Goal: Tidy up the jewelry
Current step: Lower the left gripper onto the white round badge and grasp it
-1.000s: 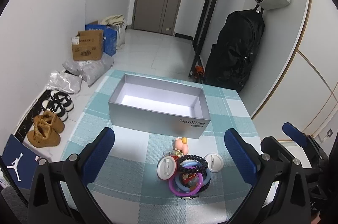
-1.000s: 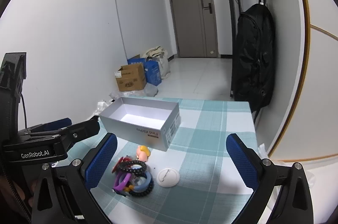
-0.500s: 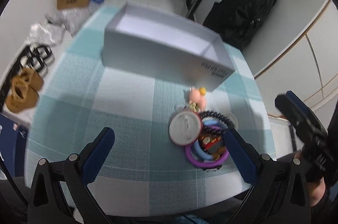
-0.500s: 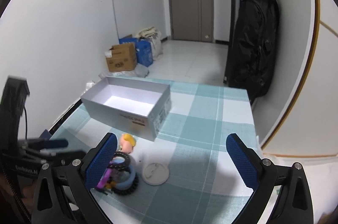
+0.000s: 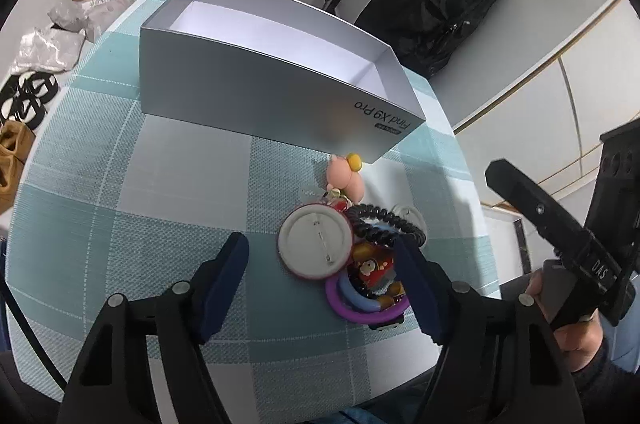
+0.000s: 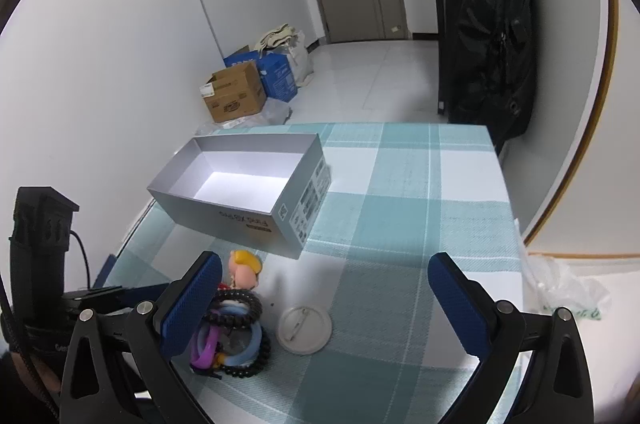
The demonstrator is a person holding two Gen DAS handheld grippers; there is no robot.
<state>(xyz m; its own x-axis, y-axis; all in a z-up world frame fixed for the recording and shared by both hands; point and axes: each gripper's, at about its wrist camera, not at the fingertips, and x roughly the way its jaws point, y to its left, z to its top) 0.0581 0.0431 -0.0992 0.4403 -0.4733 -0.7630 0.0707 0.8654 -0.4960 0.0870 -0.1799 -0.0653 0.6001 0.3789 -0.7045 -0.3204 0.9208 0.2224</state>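
An open grey box point(image 5: 256, 80) stands on the checked tablecloth, empty inside; it also shows in the right wrist view point(image 6: 240, 192). In front of it lies a pile of jewelry: a white round badge point(image 5: 316, 244), a black bead bracelet point(image 5: 380, 224), a purple ring point(image 5: 360, 308) and a pink doll charm point(image 5: 344, 180). My left gripper point(image 5: 324, 284) is open, low over the pile, its fingers either side of the badge. My right gripper point(image 6: 324, 304) is open above a second white badge point(image 6: 306, 330), with the pile point(image 6: 232, 328) by its left finger.
The table's right edge point(image 6: 516, 224) is close to a white wall. A black backpack point(image 6: 488, 36) hangs beyond the table. Cardboard boxes point(image 6: 236, 96) and shoes point(image 5: 16, 144) lie on the floor to the left. My right gripper's body point(image 5: 560, 236) shows at the right of the left view.
My left gripper has moved forward and down onto the jewelry pile and its fingers have narrowed around the badge. My right gripper has tilted down toward the table.
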